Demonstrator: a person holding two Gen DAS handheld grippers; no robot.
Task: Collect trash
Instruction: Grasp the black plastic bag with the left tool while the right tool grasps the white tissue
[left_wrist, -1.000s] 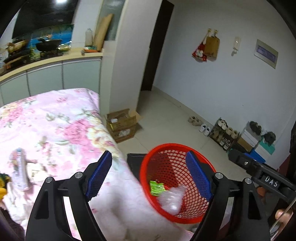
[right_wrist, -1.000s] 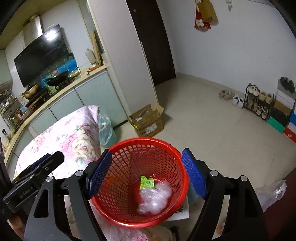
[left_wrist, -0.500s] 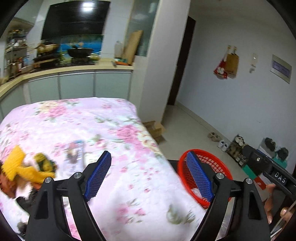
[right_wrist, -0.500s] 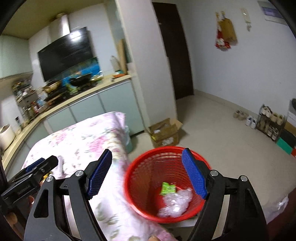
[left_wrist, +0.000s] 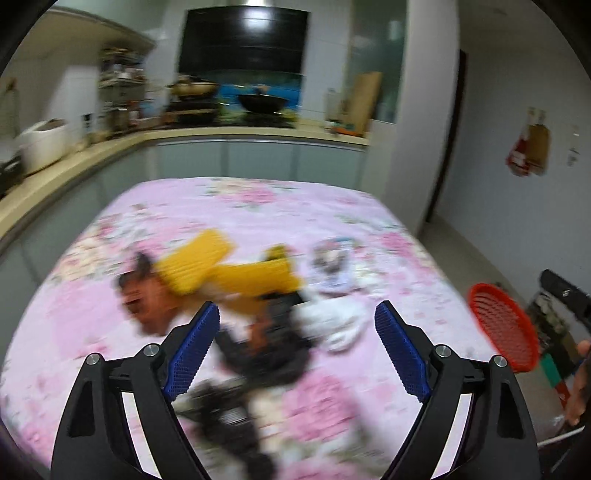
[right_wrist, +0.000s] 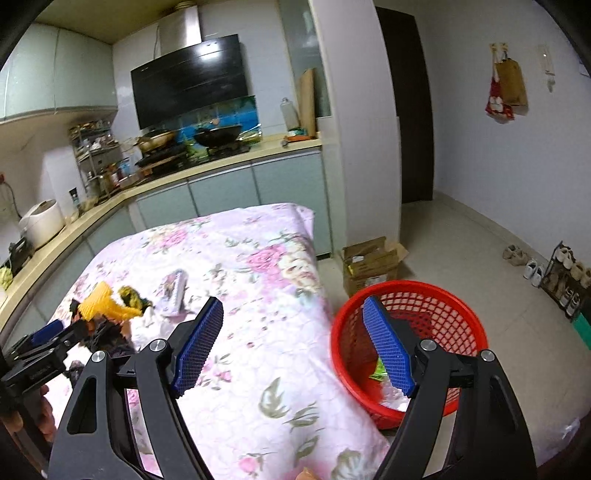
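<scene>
A blurred pile of trash lies on the pink floral bed cover: a yellow wrapper, black pieces, a white crumpled piece and a pale packet. My left gripper hovers just short of the pile, its jaws opening, and no pad presses on anything. My right gripper is open and empty between the bed and the red basket. A green wrapper and clear plastic lie in the basket. The right wrist view shows the left gripper beside the pile.
The basket stands on the floor off the bed's right edge. A cardboard box sits behind it. A kitchen counter runs behind and left of the bed. A shoe rack stands at the right wall.
My left gripper swung left from over the basket to the trash pile on the bed and spread a little wider. The right gripper also turned left, so the basket now sits at its right finger.
</scene>
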